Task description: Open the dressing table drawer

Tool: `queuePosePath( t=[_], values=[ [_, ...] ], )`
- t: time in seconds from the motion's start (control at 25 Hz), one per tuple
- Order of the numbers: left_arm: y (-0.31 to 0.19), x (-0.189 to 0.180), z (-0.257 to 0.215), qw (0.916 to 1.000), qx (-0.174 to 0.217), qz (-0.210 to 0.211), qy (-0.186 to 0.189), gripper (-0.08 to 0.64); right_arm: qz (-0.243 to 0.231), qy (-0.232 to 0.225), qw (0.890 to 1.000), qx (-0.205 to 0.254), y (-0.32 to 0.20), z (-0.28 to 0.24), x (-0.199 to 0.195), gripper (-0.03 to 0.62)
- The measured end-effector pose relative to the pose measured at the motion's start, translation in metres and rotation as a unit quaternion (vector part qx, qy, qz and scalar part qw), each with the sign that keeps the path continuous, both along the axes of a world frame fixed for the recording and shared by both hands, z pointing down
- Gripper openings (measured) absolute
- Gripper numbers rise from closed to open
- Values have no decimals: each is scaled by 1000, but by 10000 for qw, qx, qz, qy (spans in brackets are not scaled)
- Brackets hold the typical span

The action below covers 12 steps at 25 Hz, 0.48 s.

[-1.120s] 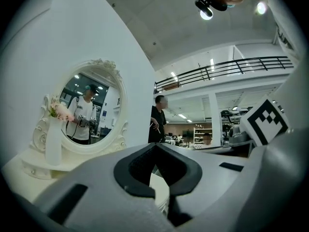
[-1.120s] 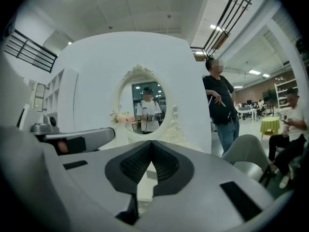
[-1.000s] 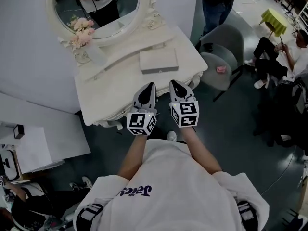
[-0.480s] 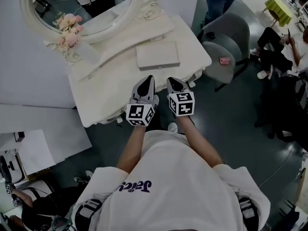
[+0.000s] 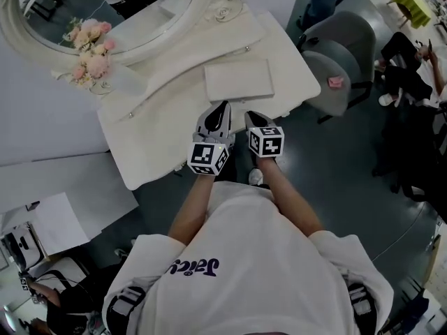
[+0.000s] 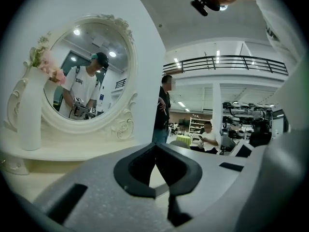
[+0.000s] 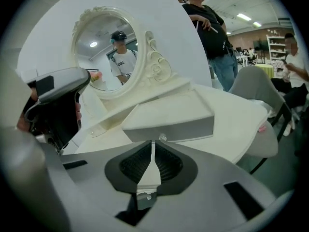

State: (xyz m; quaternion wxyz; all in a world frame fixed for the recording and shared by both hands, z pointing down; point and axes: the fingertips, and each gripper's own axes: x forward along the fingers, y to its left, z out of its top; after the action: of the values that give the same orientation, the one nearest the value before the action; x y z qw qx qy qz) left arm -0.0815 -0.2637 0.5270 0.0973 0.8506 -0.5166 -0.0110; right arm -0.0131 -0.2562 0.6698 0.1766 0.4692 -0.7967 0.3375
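Note:
The white dressing table (image 5: 160, 142) stands against the wall under an oval mirror (image 5: 105, 5). A flat white drawer box (image 5: 237, 79) lies on its top. In the right gripper view the box (image 7: 169, 116) shows a grey front with a small knob (image 7: 162, 138). Both grippers hang side by side at the table's front edge. My left gripper (image 5: 223, 107) (image 6: 155, 148) points level over the tabletop, shut and empty. My right gripper (image 5: 250, 115) (image 7: 152, 145) tilts down toward the knob, a little short of it, shut on nothing.
A white vase of pink flowers (image 5: 89, 56) stands at the mirror's left. Two small knobs (image 5: 130, 115) sit on the shelf under the mirror. Grey chairs (image 5: 334, 65) with a pink item (image 5: 336, 82) stand right of the table. People are beyond them (image 5: 408, 61).
Both grippers have sunk lower at the table's front edge, still side by side. The right one dropped more and tipped downward. Both stayed shut.

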Motion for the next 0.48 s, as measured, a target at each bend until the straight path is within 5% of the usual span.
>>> queuePosePath(
  t=[0.24,0.36,0.48],
  values=[
    [-23,-8,16,9997,-202,120,-29,14,184,-96,9992,-344,-14,30,-4,17],
    [-33,-11,23,9995,-270,147,-47,14,205,-144,9979,-590,-19,44,-7,119],
    [-40,-13,28,9993,-330,155,-39,14,239,-137,9966,-772,-21,55,-8,120]
  ],
)
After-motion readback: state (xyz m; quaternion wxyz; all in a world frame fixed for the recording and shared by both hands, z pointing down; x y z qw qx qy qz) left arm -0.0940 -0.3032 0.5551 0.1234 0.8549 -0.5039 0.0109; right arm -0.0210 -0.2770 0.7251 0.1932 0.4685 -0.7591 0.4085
